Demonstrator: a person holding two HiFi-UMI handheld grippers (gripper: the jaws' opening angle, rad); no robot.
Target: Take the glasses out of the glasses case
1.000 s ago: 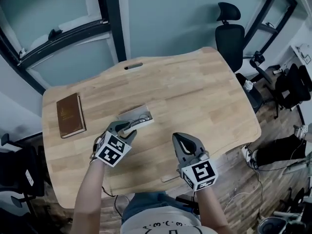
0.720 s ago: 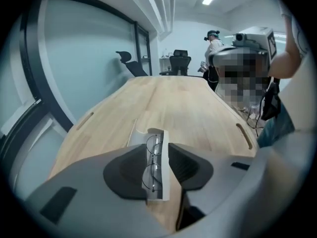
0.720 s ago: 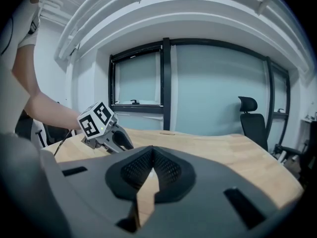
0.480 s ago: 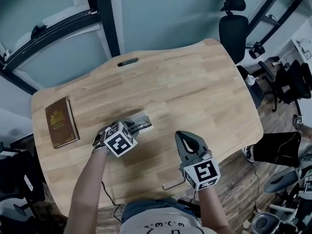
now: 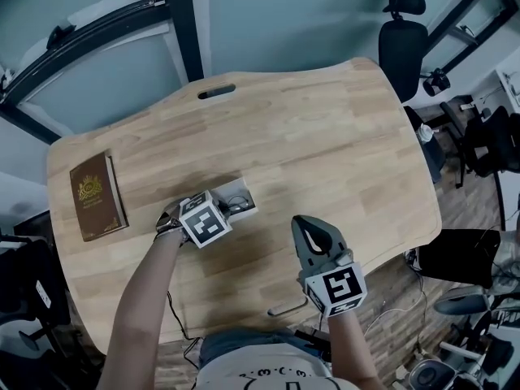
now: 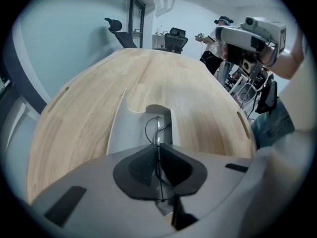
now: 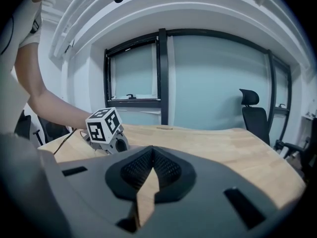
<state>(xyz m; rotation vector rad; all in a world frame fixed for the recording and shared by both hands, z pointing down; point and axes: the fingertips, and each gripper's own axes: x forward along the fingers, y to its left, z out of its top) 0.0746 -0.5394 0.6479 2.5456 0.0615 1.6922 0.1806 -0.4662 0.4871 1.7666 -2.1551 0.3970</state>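
Observation:
An open white glasses case (image 5: pixel 246 193) lies on the wooden table (image 5: pixel 325 136), left of the middle. Thin wire glasses (image 6: pixel 156 127) lie in the case (image 6: pixel 131 130). My left gripper (image 5: pixel 228 210) points steeply down into it. In the left gripper view its jaws are closing, and the left gripper (image 6: pixel 158 151) has the wire frame pinched between its dark pads. My right gripper (image 5: pixel 303 224) hovers over the table's near edge, right of the case, shut and holding nothing. The right gripper view shows the right gripper (image 7: pixel 152 155) with pads meeting, and the left gripper's marker cube (image 7: pixel 104 125) beyond.
A brown book (image 5: pixel 96 196) lies at the table's left edge. A cable slot (image 5: pixel 216 93) is cut near the far edge. A black office chair (image 5: pixel 405 43) stands past the far right corner. Bare wood stretches right of the case.
My left gripper has dropped onto the case and tipped steeper, and its jaws have narrowed onto the glasses. The right gripper has shifted a little and sunk slightly.

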